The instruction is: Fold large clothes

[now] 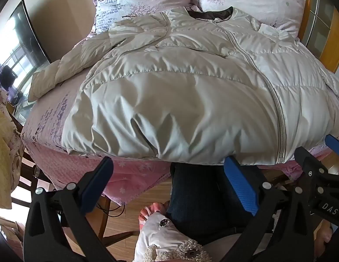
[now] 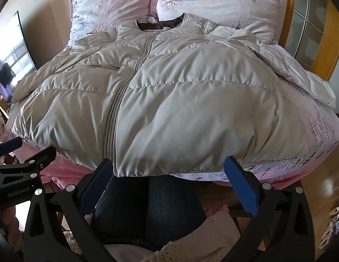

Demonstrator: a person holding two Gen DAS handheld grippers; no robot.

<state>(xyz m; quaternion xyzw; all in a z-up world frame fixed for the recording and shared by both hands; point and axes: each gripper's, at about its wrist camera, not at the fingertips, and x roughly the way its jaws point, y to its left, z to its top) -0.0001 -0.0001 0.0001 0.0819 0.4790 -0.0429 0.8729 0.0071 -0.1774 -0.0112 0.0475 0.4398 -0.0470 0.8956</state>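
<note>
1. Big puffy white jacket [image 2: 169, 100] is lying front-up and zipped on the pink bed [image 2: 322, 144]; collar's up by the two pillows [image 2: 213, 2], hem hangs at the near edge.
2. My left gripper [image 1: 169, 179] is spread wide, nothing in it; it's just short of the hem.
3. Right gripper [image 2: 169, 181] is the same: spread wide, empty, at the hem near the zipper [image 2: 117, 109].
</note>
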